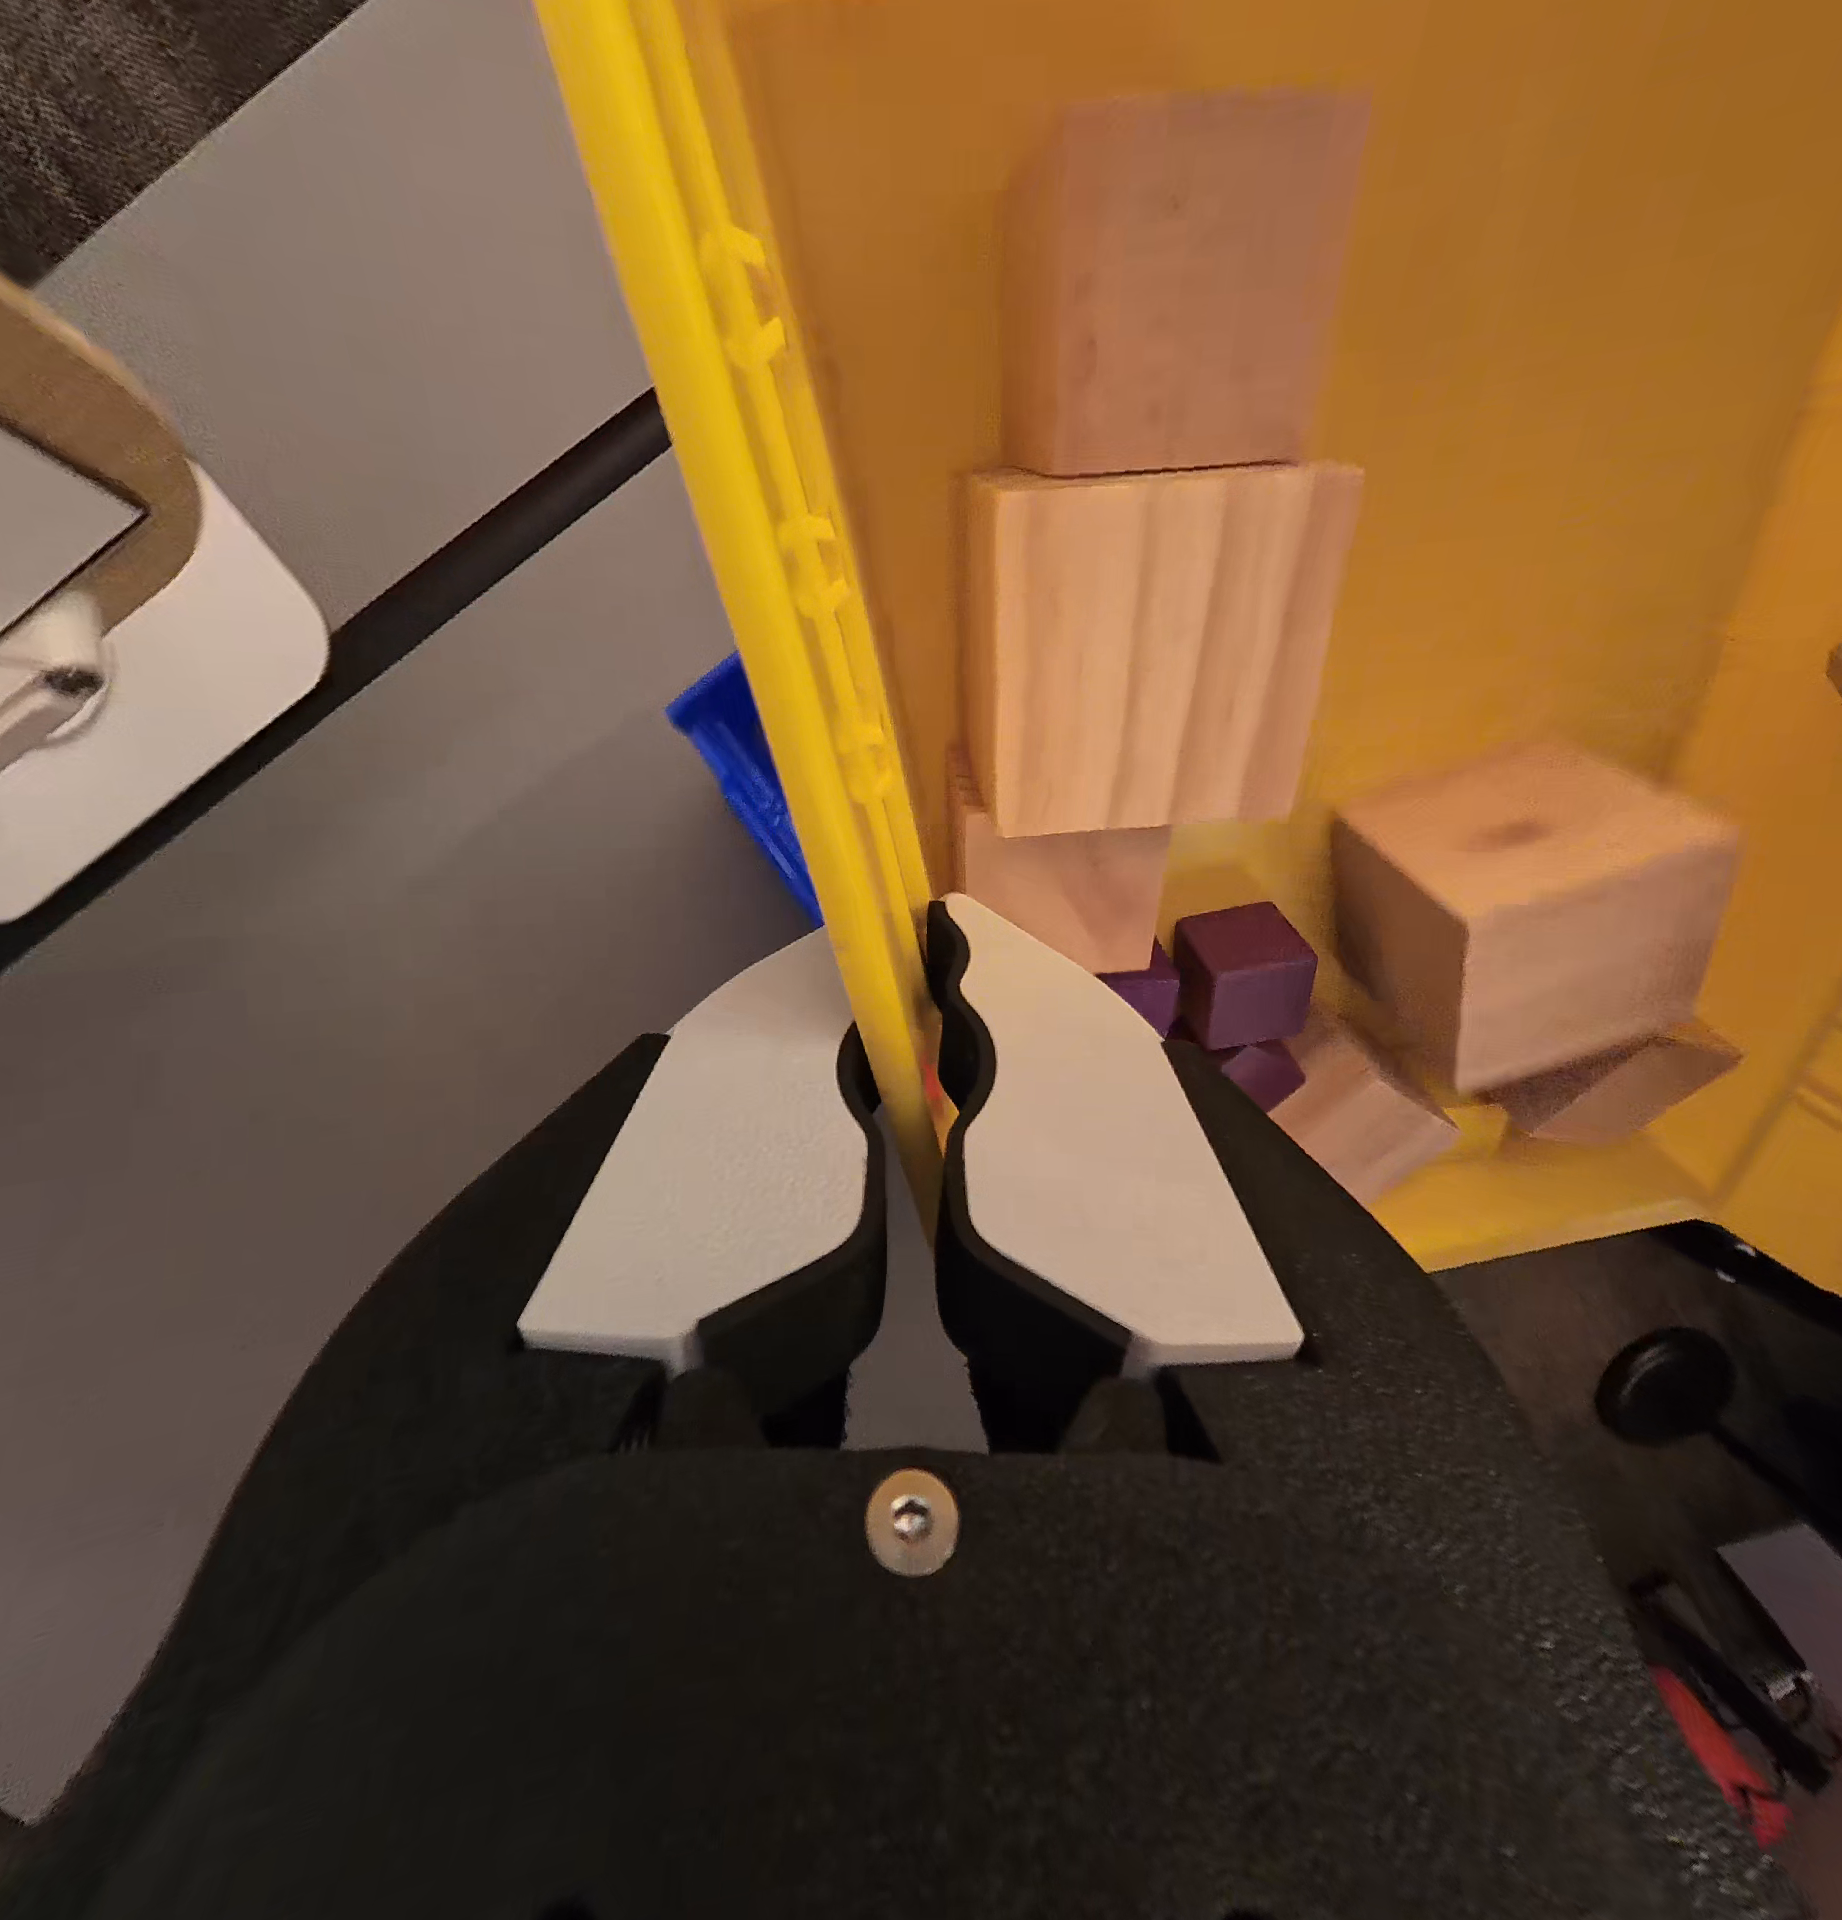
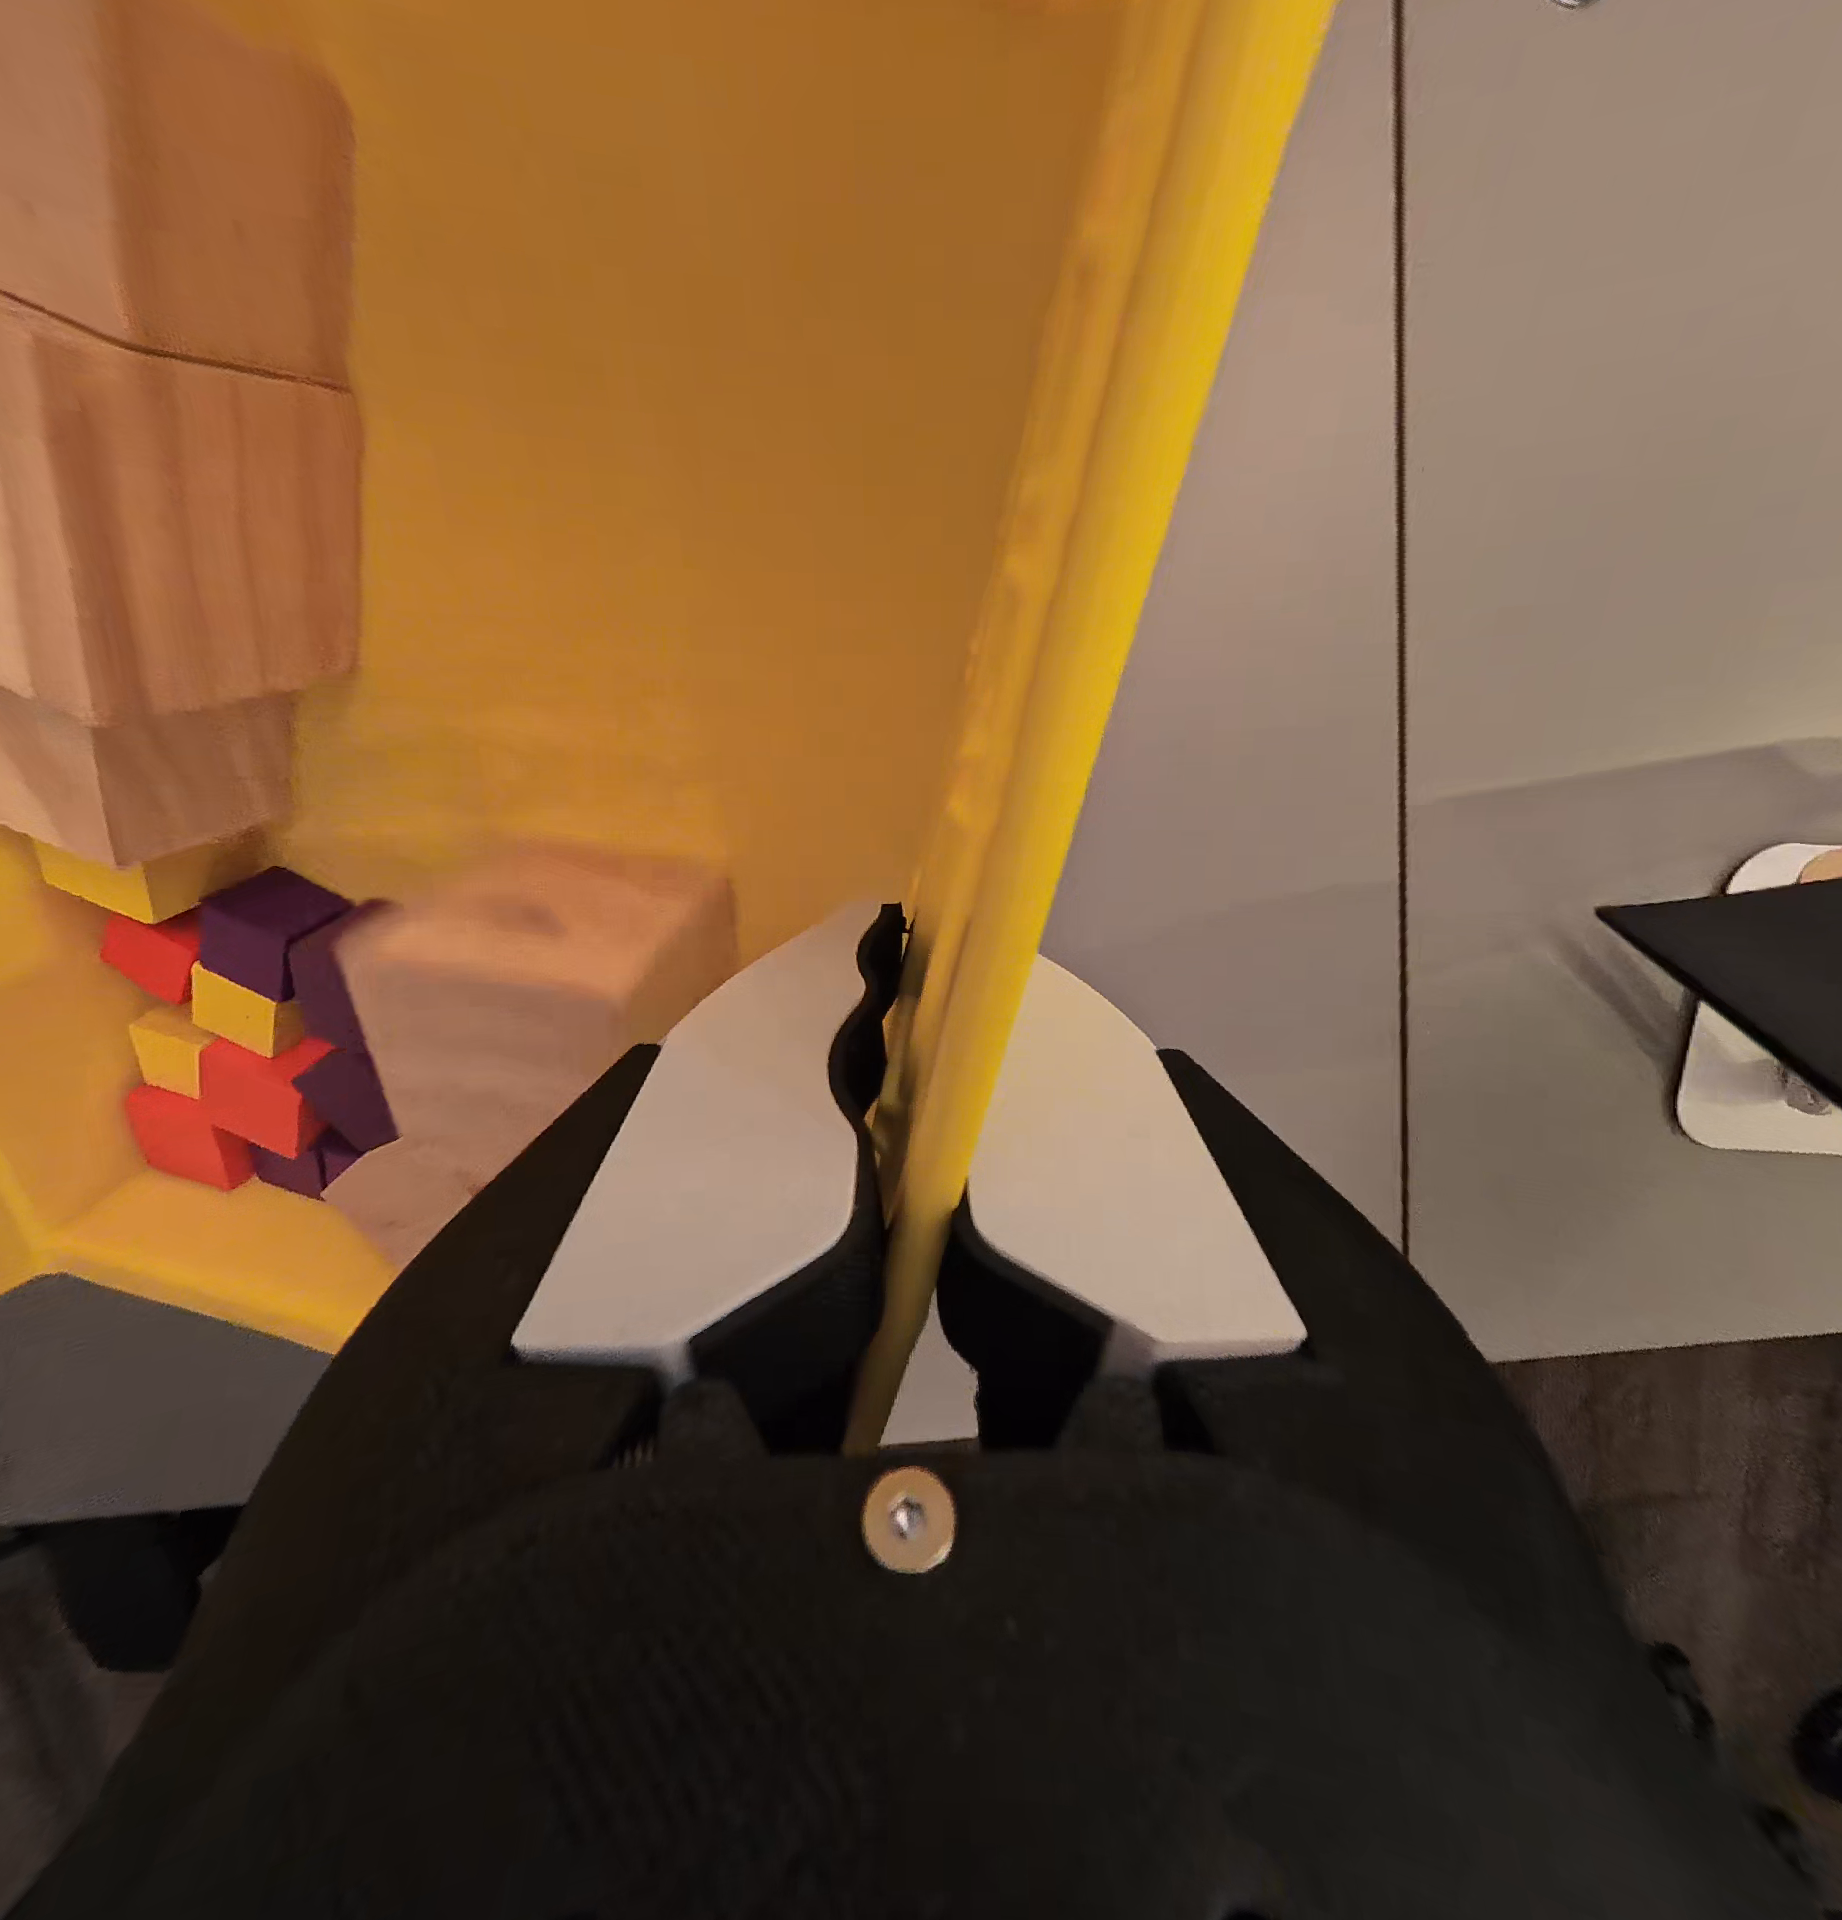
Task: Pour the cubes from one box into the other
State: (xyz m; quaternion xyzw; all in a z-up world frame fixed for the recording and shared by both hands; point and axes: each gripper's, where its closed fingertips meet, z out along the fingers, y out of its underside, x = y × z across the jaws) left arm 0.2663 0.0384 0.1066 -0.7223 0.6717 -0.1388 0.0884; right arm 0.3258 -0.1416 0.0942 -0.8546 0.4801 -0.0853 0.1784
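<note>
Left gripper (image 1: 912,997) and right gripper (image 2: 912,997) each pinch a thin wall of the yellow plastic box (image 1: 896,156) — fingers clamped narrow. Inside: pale grainy wooden cubes (image 1: 1145,644), small matte purple cubes (image 1: 1244,971), red cubes (image 2: 257,1091). Ribbed blue box (image 1: 735,769) far left.

Each wrist camera looks forward along its gripper, very close to opposite walls of the yellow box (image 1: 1416,312); both views share its interior.

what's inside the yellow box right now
Inside the yellow box lie large plain wooden blocks and small purple cubes, red cubes and yellow cubes piled in a corner. The blocks hide whatever lies beneath them.
</note>
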